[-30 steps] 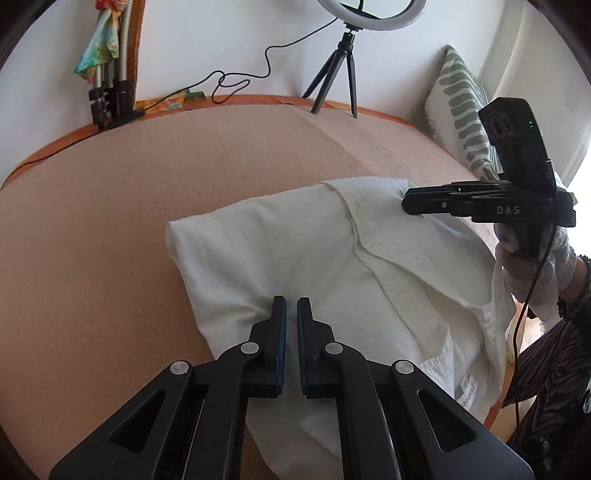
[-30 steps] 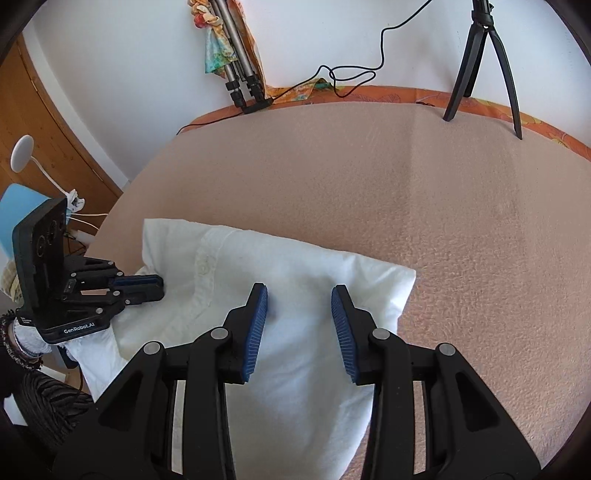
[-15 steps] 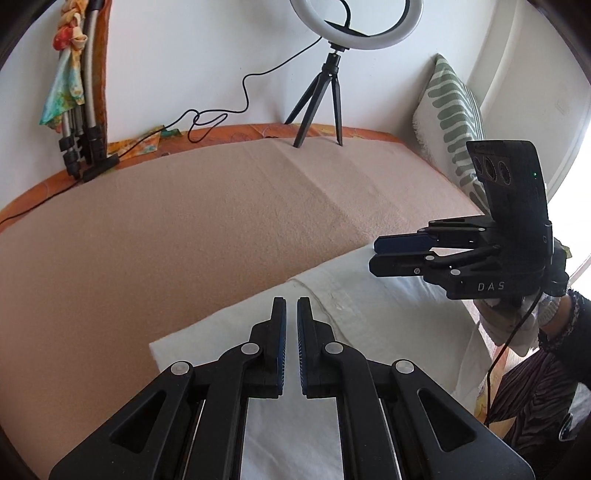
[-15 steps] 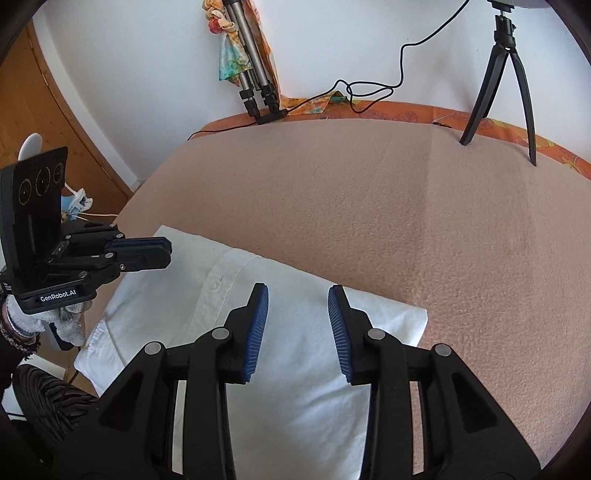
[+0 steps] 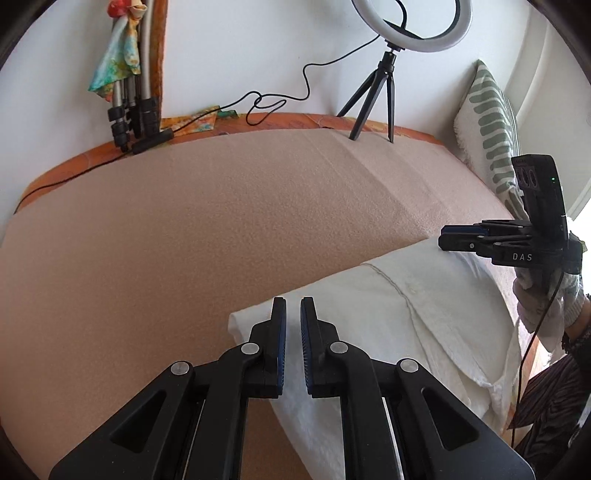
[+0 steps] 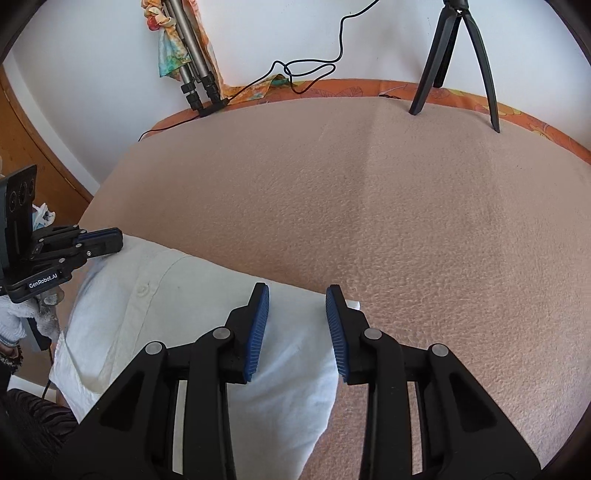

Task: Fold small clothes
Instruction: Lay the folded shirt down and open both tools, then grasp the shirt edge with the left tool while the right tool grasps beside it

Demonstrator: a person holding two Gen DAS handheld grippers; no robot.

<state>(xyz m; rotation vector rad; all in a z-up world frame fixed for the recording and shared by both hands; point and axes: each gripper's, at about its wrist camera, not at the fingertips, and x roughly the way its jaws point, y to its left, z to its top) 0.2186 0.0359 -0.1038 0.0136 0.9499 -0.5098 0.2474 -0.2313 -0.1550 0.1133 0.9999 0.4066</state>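
Above folded shirt [image 5: 424,306], both grippers level.

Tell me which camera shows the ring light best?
The left wrist view: the ring light shows nearly whole on its tripod. The right wrist view catches only the tripod's legs; the ring is cut off at the top.

Bright, sharp daylight with blown-out glare at the right edge, soft shadows, strong fisheye bending and dark corners.

left hand-held gripper [image 5: 293,310] | black, blue ribbed pads, silver screws
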